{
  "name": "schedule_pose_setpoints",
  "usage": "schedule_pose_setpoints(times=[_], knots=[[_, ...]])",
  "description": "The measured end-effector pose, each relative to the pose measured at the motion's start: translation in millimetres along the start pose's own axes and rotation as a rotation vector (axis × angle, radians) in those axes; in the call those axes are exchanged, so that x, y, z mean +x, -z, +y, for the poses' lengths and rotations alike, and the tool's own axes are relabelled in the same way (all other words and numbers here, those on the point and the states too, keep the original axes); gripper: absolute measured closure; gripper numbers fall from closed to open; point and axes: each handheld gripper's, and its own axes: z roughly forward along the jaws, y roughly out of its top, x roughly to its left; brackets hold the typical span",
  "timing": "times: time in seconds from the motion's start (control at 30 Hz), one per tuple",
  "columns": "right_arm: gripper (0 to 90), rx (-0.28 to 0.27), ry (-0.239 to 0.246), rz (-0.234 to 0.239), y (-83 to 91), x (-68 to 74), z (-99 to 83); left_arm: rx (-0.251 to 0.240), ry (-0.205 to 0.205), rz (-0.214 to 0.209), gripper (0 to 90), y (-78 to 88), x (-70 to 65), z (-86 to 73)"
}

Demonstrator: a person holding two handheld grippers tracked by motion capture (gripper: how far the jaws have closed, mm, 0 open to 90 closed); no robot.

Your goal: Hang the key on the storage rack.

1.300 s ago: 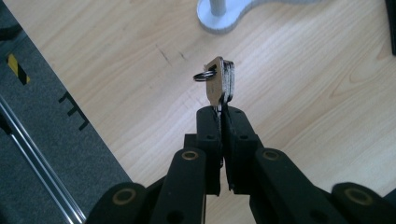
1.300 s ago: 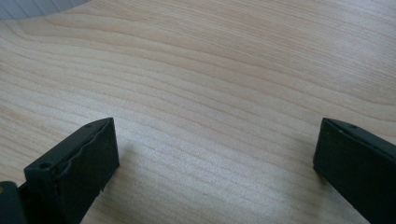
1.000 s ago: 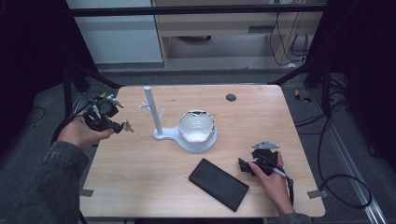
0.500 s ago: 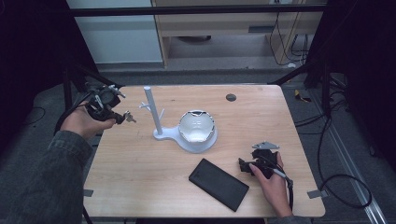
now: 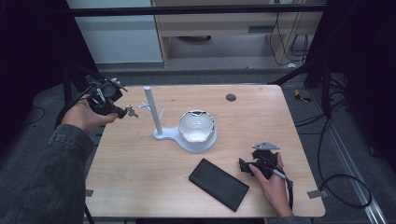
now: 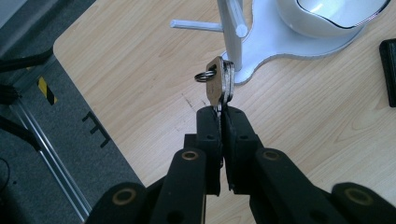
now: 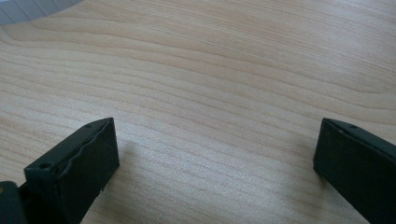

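Observation:
My left gripper (image 5: pixel 122 111) (image 6: pixel 221 113) is shut on a pair of keys (image 6: pixel 219 84) (image 5: pixel 131 111) on a small ring, held above the table's left edge. The keys point toward a white stand (image 5: pixel 154 114) (image 6: pixel 235 35) with short side pegs on a white base. The nearest peg (image 6: pixel 196 25) lies just beyond the key ring. A white bowl (image 5: pixel 197 127) (image 6: pixel 332 14) rests on the same base. My right gripper (image 5: pixel 243 164) (image 7: pixel 212 154) rests low on the wood at the front right, jaws wide apart with nothing between them.
A black phone (image 5: pixel 218 184) (image 6: pixel 388 70) lies flat near the front edge, left of my right gripper. A small dark disc (image 5: pixel 230 97) sits at the back of the wooden table (image 5: pixel 135 168). Floor rails and cables surround the table.
My left gripper has carried the keys away from the front of the table and upward, toward the stand's pegs. The right gripper has stayed put.

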Motion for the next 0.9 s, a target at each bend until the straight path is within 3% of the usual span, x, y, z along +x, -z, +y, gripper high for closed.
schedule_pose_setpoints(times=[0.1,0.3,0.9], knots=[[0.4,-0.001,-0.007,0.000,0.5,0.6,-0.4,0.004,0.008,0.000,85.6,1.7,-1.2,1.5],[0.4,-0.001,-0.003,0.000,0.7,0.4,-0.6,0.024,-0.024,0.007,85.5,1.9,-0.7,10.7],[0.4,0.000,-0.005,0.000,1.3,1.1,-1.1,0.054,-0.062,-0.001,85.5,-1.0,-10.6,24.2]])
